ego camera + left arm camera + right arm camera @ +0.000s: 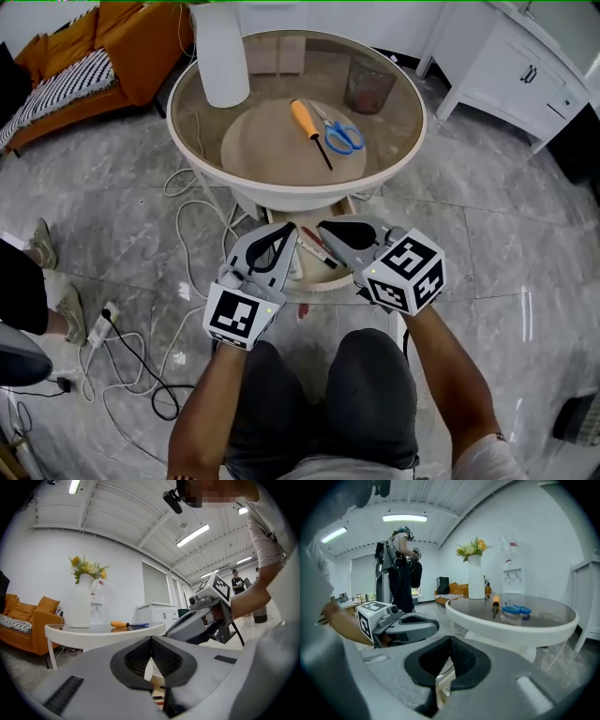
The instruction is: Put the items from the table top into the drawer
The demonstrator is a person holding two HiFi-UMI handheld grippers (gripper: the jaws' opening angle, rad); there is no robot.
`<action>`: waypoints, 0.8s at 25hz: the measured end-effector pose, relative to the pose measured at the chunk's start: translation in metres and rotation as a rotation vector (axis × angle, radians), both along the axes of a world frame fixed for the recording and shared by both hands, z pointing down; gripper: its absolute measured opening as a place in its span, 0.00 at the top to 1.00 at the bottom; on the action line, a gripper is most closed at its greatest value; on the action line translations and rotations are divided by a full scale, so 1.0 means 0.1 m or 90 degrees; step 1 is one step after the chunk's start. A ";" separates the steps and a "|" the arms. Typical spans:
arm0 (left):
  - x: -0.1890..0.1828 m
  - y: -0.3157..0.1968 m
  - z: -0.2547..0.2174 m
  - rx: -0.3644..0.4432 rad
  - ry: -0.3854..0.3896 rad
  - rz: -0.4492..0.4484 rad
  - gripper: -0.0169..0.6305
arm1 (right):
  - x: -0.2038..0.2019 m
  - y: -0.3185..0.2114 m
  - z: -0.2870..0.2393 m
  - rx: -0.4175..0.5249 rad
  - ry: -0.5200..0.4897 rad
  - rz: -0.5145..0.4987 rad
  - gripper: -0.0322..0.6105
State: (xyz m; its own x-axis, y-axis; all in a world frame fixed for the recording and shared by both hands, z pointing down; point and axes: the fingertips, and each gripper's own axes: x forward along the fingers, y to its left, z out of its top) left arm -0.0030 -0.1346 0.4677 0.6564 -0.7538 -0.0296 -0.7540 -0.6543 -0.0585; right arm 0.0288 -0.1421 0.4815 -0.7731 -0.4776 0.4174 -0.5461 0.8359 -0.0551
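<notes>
On the round glass-topped table (281, 192) lie an orange-handled screwdriver (309, 127) and blue-handled scissors (339, 134). Under the table's front edge the drawer (323, 287) stands pulled out, with pens lying in it. My left gripper (290, 228) and right gripper (322, 227) hover side by side over the drawer, tips toward the table, both shut and empty. The left gripper view has the screwdriver (119, 625) and scissors (138, 625) at table-top height, with the right gripper (201, 620) alongside. In the right gripper view the screwdriver (496, 603) and scissors (515, 610) lie ahead on the glass.
A tall white vase (220, 56) and a glass tumbler (369, 87) stand at the table's back. Cables (178, 234) and a power strip (101, 323) lie on the floor to the left. An orange sofa (94, 47), a white cabinet (516, 66) and a bystander's feet (42, 244) surround the table.
</notes>
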 end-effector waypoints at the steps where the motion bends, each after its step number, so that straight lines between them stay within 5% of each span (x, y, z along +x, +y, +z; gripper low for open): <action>1: 0.00 0.01 -0.06 0.004 -0.003 0.002 0.97 | 0.01 0.00 -0.07 0.006 0.005 -0.001 0.95; 7: -0.03 0.01 -0.42 0.034 -0.013 0.006 0.97 | 0.01 0.01 -0.45 0.020 0.014 -0.003 0.95; 20: 0.08 -0.20 -0.76 0.005 -0.013 0.019 0.97 | 0.20 -0.45 -0.77 0.005 0.031 0.058 0.95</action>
State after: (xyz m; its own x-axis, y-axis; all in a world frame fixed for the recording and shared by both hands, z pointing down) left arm 0.0053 -0.1541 0.3914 0.6792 -0.7337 -0.0215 -0.7327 -0.6760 -0.0783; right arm 0.0490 -0.1875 0.4043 -0.7055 -0.5481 0.4493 -0.6212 0.7834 -0.0198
